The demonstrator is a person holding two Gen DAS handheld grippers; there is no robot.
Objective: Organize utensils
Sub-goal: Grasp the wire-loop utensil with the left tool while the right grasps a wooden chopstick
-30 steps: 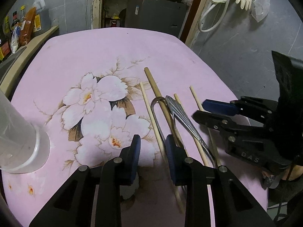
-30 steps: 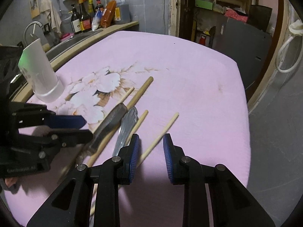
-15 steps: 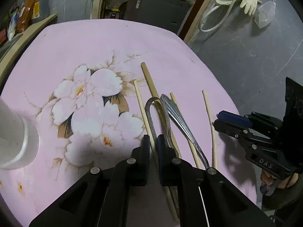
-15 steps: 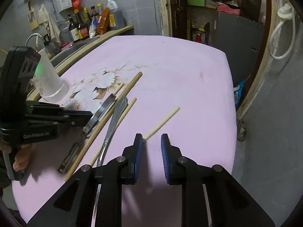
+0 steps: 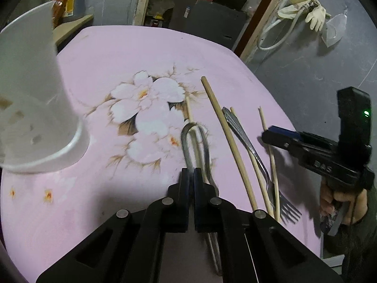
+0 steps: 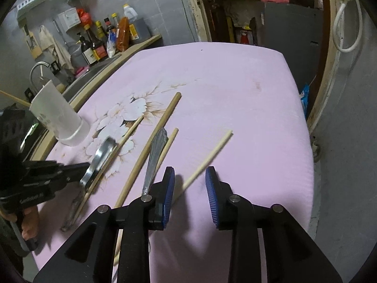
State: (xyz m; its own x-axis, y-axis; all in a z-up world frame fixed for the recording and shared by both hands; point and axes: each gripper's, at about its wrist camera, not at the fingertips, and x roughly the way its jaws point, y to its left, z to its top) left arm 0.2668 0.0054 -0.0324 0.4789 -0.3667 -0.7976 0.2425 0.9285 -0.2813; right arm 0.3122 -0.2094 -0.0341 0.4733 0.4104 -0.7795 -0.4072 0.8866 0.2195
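My left gripper (image 5: 191, 173) is shut on the metal tongs (image 5: 193, 139) and holds them raised a little over the pink cloth; they also show in the right wrist view (image 6: 101, 158). A fork (image 5: 252, 151), a thick wooden stick (image 5: 226, 134) and several thin chopsticks (image 5: 268, 141) lie on the cloth to the right of the tongs. My right gripper (image 6: 189, 184) is open, its fingers on either side of the near end of a chopstick (image 6: 207, 158). A white utensil holder (image 5: 30, 99) stands at the left.
The pink flowered cloth (image 6: 223, 89) covers the table, whose right edge drops to a grey floor. A sink, bottles (image 6: 94, 44) and a counter lie behind the holder. A chopstick (image 6: 14, 97) sticks out of the holder in the right wrist view.
My left gripper has shut on the tongs and carried them left toward the holder. My right gripper has opened wider and moved over the rightmost chopstick.
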